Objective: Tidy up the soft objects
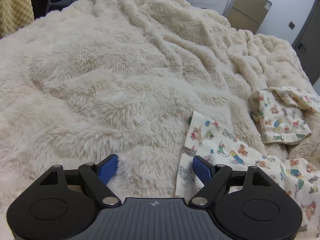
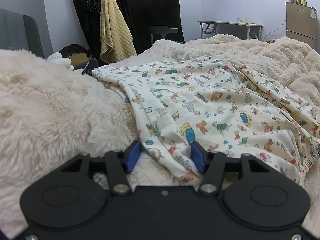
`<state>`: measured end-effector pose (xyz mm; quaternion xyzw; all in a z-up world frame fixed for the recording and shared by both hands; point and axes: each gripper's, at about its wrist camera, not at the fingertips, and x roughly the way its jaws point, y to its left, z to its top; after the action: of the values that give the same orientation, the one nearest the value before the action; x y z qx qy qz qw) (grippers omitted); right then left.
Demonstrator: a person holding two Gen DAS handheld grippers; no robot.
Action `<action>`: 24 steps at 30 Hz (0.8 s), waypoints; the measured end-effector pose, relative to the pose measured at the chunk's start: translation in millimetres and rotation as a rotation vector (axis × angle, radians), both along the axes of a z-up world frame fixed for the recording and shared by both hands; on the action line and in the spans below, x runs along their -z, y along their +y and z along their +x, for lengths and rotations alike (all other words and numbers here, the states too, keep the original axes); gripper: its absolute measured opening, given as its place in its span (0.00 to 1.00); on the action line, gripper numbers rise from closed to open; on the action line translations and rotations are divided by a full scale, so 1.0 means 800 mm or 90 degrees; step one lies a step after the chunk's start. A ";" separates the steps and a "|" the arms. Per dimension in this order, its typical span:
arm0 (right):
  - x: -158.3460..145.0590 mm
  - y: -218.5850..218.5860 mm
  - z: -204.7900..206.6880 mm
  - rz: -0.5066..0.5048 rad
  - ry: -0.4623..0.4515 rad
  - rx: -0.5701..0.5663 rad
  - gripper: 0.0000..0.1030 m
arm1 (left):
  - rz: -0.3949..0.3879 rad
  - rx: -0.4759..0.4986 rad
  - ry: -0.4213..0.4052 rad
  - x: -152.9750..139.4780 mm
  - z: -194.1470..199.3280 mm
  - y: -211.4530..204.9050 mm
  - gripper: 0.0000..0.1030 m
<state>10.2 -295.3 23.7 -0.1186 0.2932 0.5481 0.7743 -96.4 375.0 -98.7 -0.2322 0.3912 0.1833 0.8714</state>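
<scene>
You have one fluffy cream blanket [image 1: 120, 70] under everything. On it lie two printed cloths with cartoon animals: a large one [image 2: 210, 104] and a small folded one [image 1: 282, 118]. You hold two grippers, the left [image 1: 154, 168] and the right [image 2: 166, 156], each with two blue pads [image 1: 108, 168], four pads in all. Behind the bed you can count one yellow towel [image 2: 115, 32] on a hanger, one table [image 2: 230, 25], one chair [image 2: 162, 31] and one tan cabinet [image 2: 301, 22]. The small items on top of the cabinet are too tiny to count.
</scene>
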 end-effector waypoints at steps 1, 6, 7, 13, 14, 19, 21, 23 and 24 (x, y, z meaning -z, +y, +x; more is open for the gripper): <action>0.000 0.000 0.000 0.000 0.000 0.000 0.53 | -0.002 -0.003 -0.003 -0.001 0.000 0.001 0.76; 0.001 0.000 0.000 0.000 0.004 0.002 0.54 | 0.000 -0.007 -0.006 -0.002 0.000 0.004 0.76; 0.001 0.000 0.000 0.000 0.004 0.002 0.54 | 0.003 -0.005 -0.002 -0.002 0.000 0.004 0.76; 0.002 0.001 0.001 -0.001 0.003 0.002 0.54 | 0.012 -0.005 0.001 0.000 0.003 0.001 0.76; 0.002 0.001 0.001 -0.001 0.003 0.002 0.54 | 0.014 -0.006 0.002 0.000 0.003 0.002 0.76; 0.002 0.001 0.001 -0.004 0.000 0.002 0.54 | 0.008 -0.003 0.000 0.002 0.002 0.003 0.76; 0.002 0.001 0.000 -0.005 -0.001 0.003 0.54 | 0.004 -0.002 -0.003 0.004 0.002 0.004 0.76; 0.002 0.001 -0.001 -0.005 -0.003 0.003 0.54 | 0.003 -0.004 -0.006 0.005 0.002 0.004 0.76; 0.002 0.001 -0.001 -0.005 -0.003 0.003 0.54 | 0.005 -0.008 -0.009 0.003 0.001 0.004 0.76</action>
<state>9.5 -294.6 22.0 -0.1220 0.2938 0.5450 0.7758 -95.8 378.6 -101.4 -0.2329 0.3830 0.1886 0.8738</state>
